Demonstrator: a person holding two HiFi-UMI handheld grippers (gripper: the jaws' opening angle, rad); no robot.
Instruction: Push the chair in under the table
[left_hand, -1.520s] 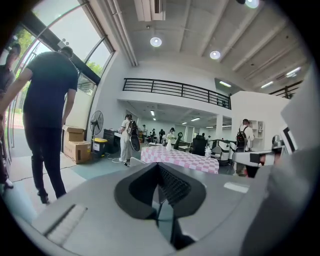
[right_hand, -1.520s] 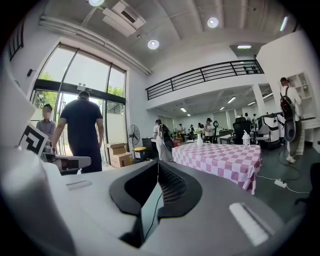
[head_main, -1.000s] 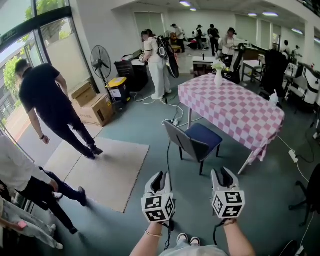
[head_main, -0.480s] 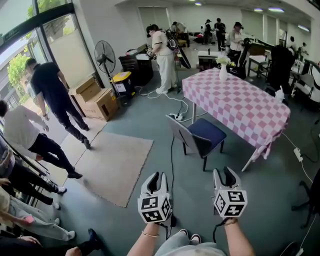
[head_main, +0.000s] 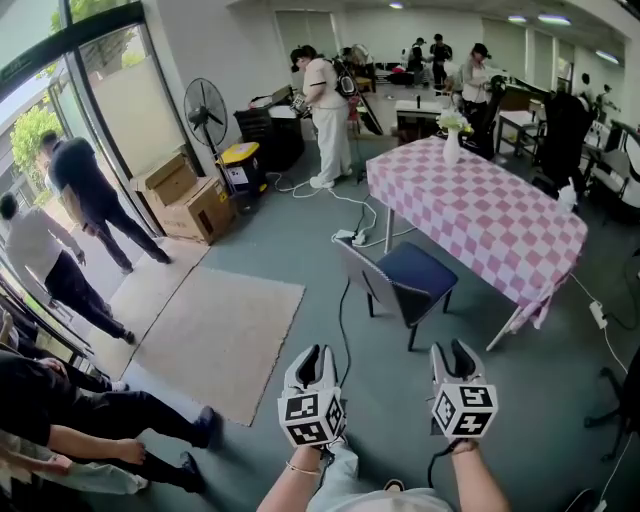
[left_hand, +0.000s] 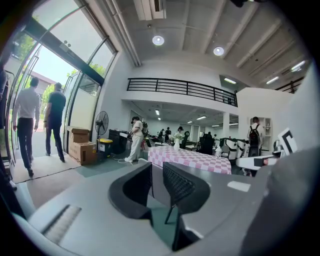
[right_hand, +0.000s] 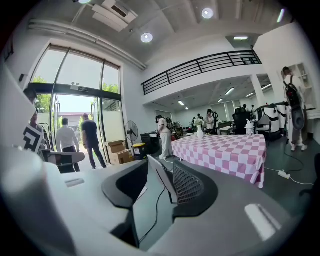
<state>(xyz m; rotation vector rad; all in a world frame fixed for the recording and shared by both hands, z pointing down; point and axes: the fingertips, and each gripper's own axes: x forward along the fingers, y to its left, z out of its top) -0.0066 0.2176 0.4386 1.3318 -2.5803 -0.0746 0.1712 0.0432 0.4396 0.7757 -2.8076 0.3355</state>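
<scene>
A chair (head_main: 405, 280) with a grey back and a dark blue seat stands pulled out from the near side of a table under a pink checked cloth (head_main: 480, 215). Its back faces me. Both grippers hover side by side low in the head view, well short of the chair. My left gripper (head_main: 316, 356) has a narrow gap and its jaws are closing with nothing between them. In the left gripper view the chair back (left_hand: 158, 192) shows beyond the left gripper (left_hand: 156, 165). My right gripper (head_main: 451, 350) is open and holds nothing. The right gripper (right_hand: 160, 164) frames the chair back (right_hand: 161, 179) and the table (right_hand: 225, 150).
A beige rug (head_main: 215, 335) lies left of me. A black cable (head_main: 343, 330) runs along the floor to a power strip (head_main: 345, 237). Cardboard boxes (head_main: 195, 205) and a fan (head_main: 205, 110) stand by the glass doors. People walk at the left (head_main: 85, 195). A vase (head_main: 452, 140) stands on the table.
Both grippers have come a little forward toward the chair. The people at the left have walked toward the doorway. Someone's legs have come into view at the lower left. The chair has not moved.
</scene>
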